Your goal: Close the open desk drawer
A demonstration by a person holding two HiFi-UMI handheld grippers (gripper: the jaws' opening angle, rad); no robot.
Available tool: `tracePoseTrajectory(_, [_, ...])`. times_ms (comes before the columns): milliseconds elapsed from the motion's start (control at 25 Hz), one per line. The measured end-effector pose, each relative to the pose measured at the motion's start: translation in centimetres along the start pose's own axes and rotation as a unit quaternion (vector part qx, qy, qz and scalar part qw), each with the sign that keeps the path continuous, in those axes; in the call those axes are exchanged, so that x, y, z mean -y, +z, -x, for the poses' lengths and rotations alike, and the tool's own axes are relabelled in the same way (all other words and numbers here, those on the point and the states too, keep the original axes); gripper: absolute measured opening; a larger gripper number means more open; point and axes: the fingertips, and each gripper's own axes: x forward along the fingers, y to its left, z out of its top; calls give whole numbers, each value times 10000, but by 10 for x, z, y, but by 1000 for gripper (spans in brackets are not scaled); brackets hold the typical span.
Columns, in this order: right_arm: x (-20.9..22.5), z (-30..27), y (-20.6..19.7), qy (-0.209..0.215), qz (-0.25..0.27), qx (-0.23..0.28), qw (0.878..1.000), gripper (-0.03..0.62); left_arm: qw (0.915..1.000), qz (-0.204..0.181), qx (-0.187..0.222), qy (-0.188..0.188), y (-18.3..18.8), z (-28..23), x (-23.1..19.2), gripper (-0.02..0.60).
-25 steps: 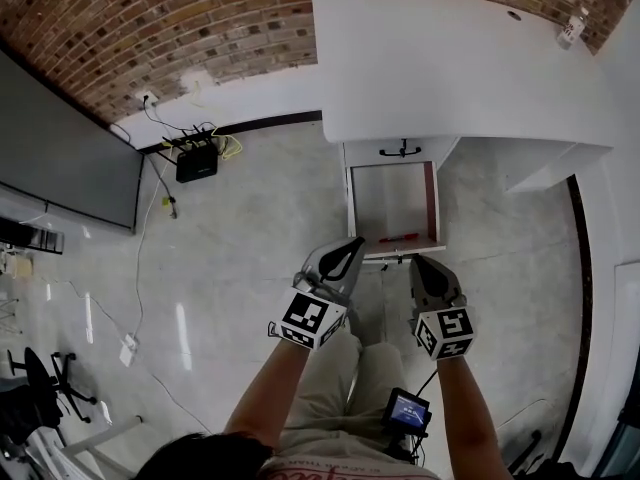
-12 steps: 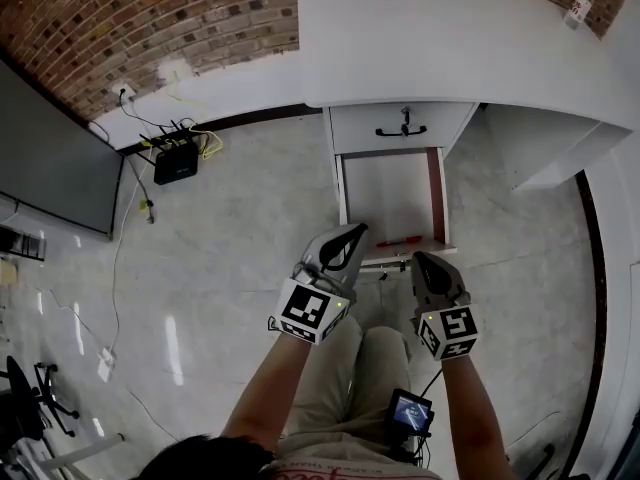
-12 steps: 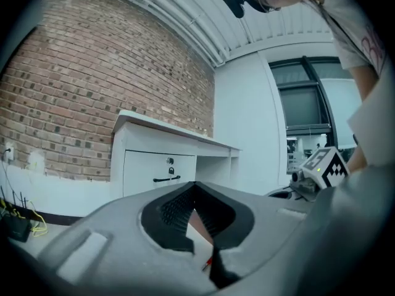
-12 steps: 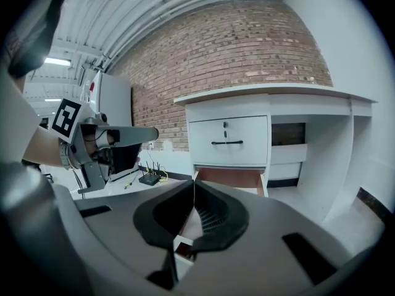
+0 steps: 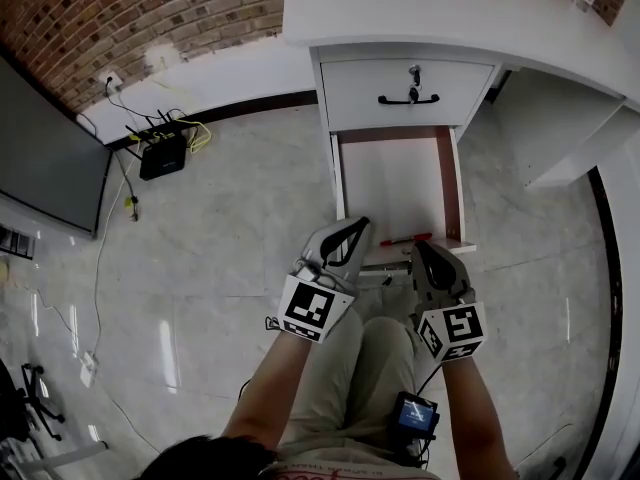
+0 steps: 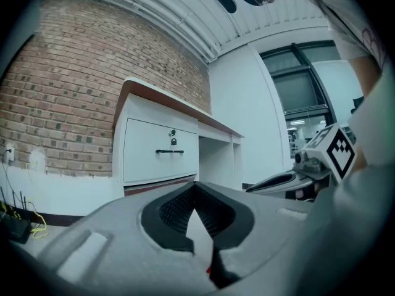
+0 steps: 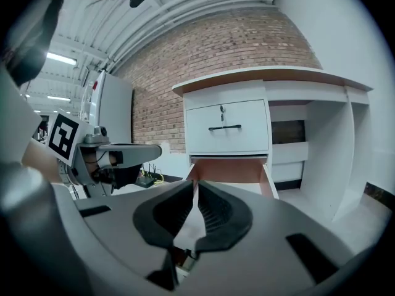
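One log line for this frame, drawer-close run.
white lower desk drawer: open, slim red tool inside | left hand-held gripper: shut, empty | right hand-held gripper: shut, empty

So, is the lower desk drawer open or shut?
Open. The lower drawer is pulled well out from the desk, its inside showing, with a red thing near its front edge. The upper drawer is shut.

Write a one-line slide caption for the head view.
Left gripper and right gripper, both shut, poised at the front of the open lower drawer, a small red item inside.
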Motion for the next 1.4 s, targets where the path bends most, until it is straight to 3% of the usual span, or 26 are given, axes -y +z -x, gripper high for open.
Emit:
tracePoseTrajectory(200, [2, -3, -23, -54, 41, 111, 9999, 28, 10000, 58, 48, 57, -24, -4, -1, 5])
tracePoseTrajectory(320, [2, -3, -38, -17, 17, 131, 9999, 71, 9998, 102, 93, 157, -35, -4, -3, 3])
tracePoseTrajectory(640, [-2, 6, -69, -128, -10, 123, 9998, 132, 9992, 7, 299, 270, -33, -16, -3, 5])
tracePoseTrajectory(840, [6, 9, -95, -343, -76, -77, 9994, 144, 9989, -168, 349, 250, -34, -26, -1, 5])
tracePoseTrajectory(1200, [19, -13, -138, -815, -488, -248, 9952, 223, 9978, -95, 542, 368, -25, -38, -12, 5])
tracePoseTrajectory(1400, [21, -26, -147, -1030, -490, -208, 9933, 227, 9993, -288, 213, 98, -31, -38, -1, 4])
